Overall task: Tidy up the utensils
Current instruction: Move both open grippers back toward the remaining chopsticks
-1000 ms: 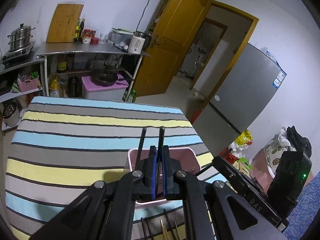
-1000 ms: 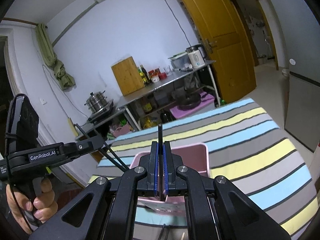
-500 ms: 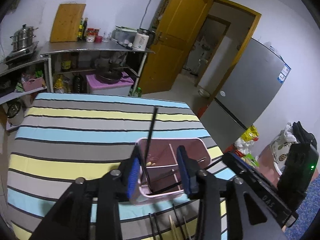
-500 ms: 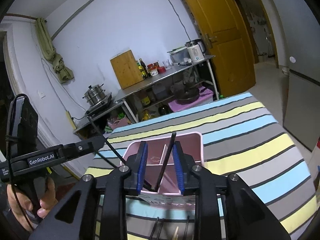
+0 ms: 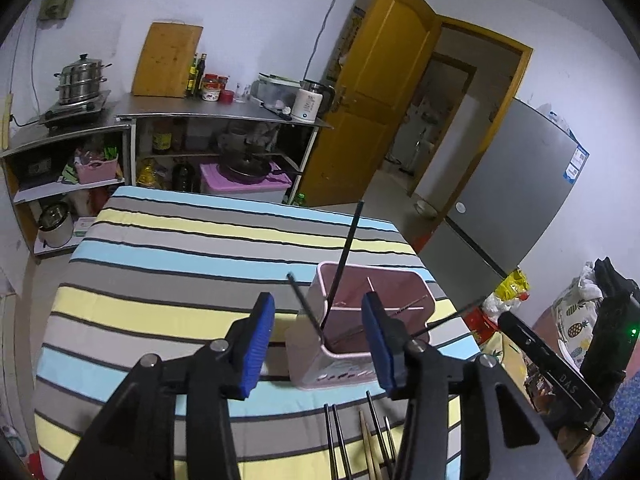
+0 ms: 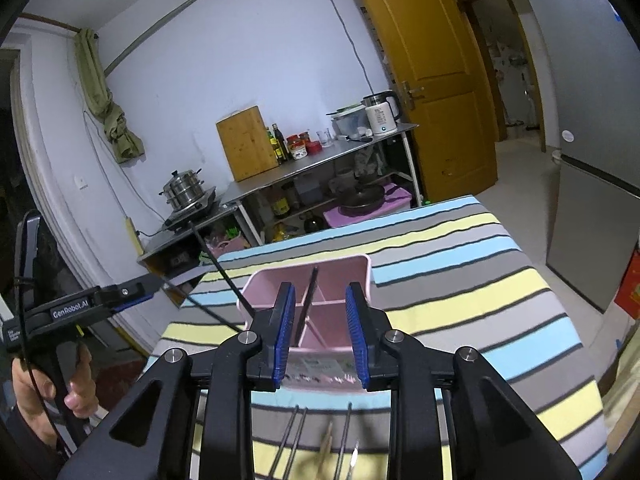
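I hold a two-finger gripper in each hand above a table covered in a striped cloth (image 5: 168, 264) of blue, yellow and grey bands. My left gripper (image 5: 318, 344) has its blue-padded fingers spread wide apart with nothing between them. My right gripper (image 6: 320, 330) also has its fingers parted and grips nothing. Just beyond both grippers a pink utensil holder (image 5: 420, 294) with inner dividers stands upright on the cloth. Black chopsticks (image 5: 344, 256) lean inside it, one tilting up and away past the rim, another slanting out to the left. From my right hand's camera, one black chopstick (image 6: 307, 304) stands in the holder (image 6: 340, 266) against a divider, seen between my open fingers. On the cloth nearer to me, in front of the holder, more loose utensils (image 5: 372, 436) lie side by side: dark sticks and a pale wooden one. A kitchen shelf (image 5: 208, 110) stands past the far end of the table.
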